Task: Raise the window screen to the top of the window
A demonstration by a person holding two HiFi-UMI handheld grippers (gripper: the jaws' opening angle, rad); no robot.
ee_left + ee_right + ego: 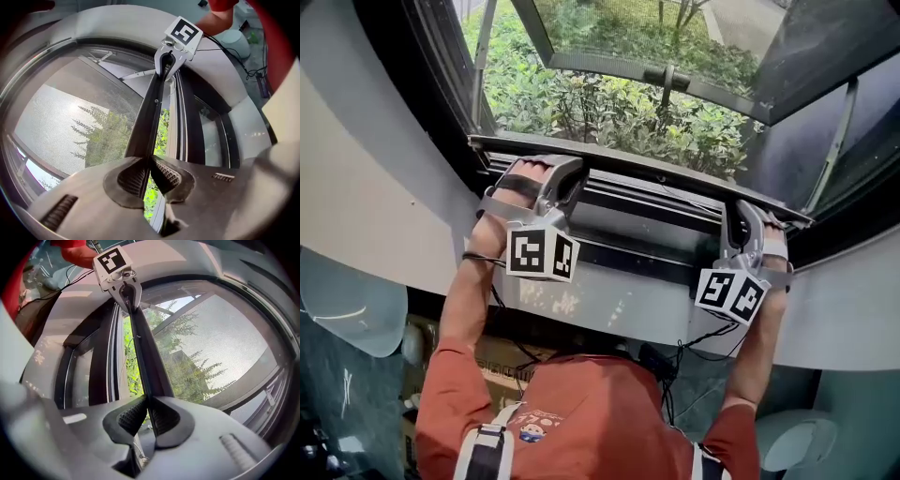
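Observation:
The window screen's dark bottom bar (656,175) runs across the window opening, a little above the sill rails (637,202). My left gripper (565,169) is shut on the bar's left part, and my right gripper (742,210) is shut on its right end. In the left gripper view the ribbed pads (164,171) pinch the thin bar (147,117), with grey mesh (65,126) to its left. The right gripper view shows the same clamp: my right gripper (148,411) grips the bar (143,348), and the mesh (225,348) is on its right. Each view shows the other gripper's marker cube (183,32) (112,261) at the bar's far end.
Beyond the opening an outward-swung casement sash (647,70) hangs over green shrubs (591,108). A curved grey wall (609,305) runs under the window. Cables (689,347) trail from the grippers. A white rounded object (792,436) sits low at the right.

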